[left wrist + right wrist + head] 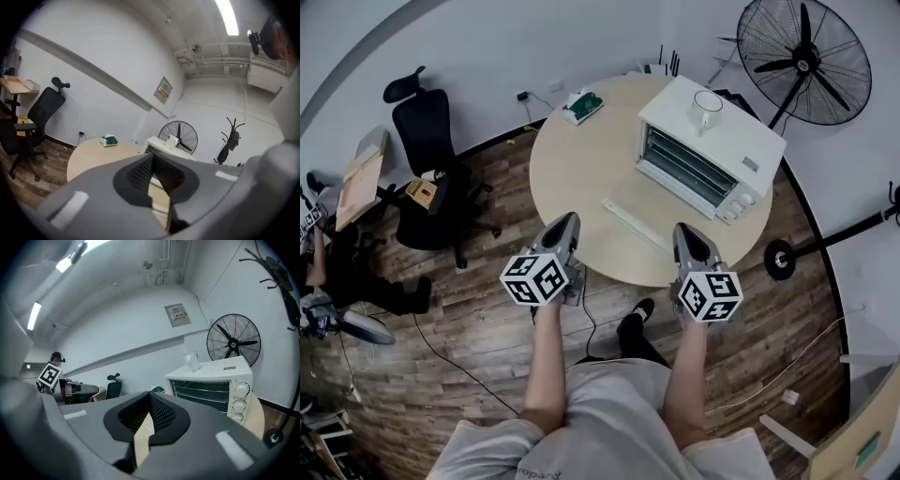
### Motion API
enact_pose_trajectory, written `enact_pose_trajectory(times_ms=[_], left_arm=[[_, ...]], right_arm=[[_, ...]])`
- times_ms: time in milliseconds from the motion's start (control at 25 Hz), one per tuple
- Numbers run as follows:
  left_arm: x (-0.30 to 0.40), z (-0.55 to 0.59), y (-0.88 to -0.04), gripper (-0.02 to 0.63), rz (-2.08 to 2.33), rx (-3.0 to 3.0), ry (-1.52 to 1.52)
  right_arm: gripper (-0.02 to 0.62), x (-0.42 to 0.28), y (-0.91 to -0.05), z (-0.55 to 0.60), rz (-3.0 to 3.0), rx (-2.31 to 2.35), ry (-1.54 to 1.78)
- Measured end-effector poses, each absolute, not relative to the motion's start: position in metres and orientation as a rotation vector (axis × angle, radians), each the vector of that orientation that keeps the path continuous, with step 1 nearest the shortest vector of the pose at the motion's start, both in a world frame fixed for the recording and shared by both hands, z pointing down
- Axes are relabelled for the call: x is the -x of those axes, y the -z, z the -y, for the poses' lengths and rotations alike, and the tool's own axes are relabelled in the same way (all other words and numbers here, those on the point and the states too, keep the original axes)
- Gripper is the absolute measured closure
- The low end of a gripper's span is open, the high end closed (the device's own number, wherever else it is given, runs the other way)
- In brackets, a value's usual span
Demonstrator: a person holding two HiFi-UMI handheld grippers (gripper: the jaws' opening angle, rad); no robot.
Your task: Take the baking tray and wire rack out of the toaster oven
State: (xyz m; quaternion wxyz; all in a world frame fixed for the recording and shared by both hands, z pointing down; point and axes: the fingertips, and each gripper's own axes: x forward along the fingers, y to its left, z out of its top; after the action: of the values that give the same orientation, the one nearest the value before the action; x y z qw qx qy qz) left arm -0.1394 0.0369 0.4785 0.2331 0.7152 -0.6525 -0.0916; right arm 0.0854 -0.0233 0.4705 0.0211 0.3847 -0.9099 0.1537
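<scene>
A white toaster oven (710,147) stands at the far right of the round wooden table (581,178), with a white mug (706,110) on its top. Through its glass front I see wire rack bars (202,393); a baking tray I cannot make out. A long white bar (633,223) lies parallel to the oven's front; whether it belongs to the door I cannot tell. My left gripper (567,225) and right gripper (686,232) hover at the table's near edge, apart from the oven, both shut and empty. Each gripper view shows its meshed pads meeting: the left gripper (153,157) and the right gripper (150,396).
A green tissue box (581,105) sits at the table's far edge. A black standing fan (806,61) rises behind the oven, its base (781,260) on the floor to the right. A black office chair (427,141) and a seated person (319,244) are left. Cables cross the wooden floor.
</scene>
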Motion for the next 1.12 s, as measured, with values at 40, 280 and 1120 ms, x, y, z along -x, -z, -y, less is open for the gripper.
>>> enact_pose_trajectory(times_ms=[40, 280, 1120], left_arm=[[0.137, -0.028, -0.48, 0.551, 1.786, -1.964, 0.242], [0.136, 0.026, -0.485, 0.551, 1.754, -1.962, 0.184], [0.018, 0.165, -0.543, 0.551, 1.442, -2.0, 0.093]], right_arm=[[0.597, -0.086, -0.473, 0.033, 2.816, -1.196, -0.492], [0.595, -0.08, -0.472, 0.086, 2.854, -1.227, -0.588], [0.595, -0.127, -0.493, 0.161, 2.701, -1.518, -0.483]])
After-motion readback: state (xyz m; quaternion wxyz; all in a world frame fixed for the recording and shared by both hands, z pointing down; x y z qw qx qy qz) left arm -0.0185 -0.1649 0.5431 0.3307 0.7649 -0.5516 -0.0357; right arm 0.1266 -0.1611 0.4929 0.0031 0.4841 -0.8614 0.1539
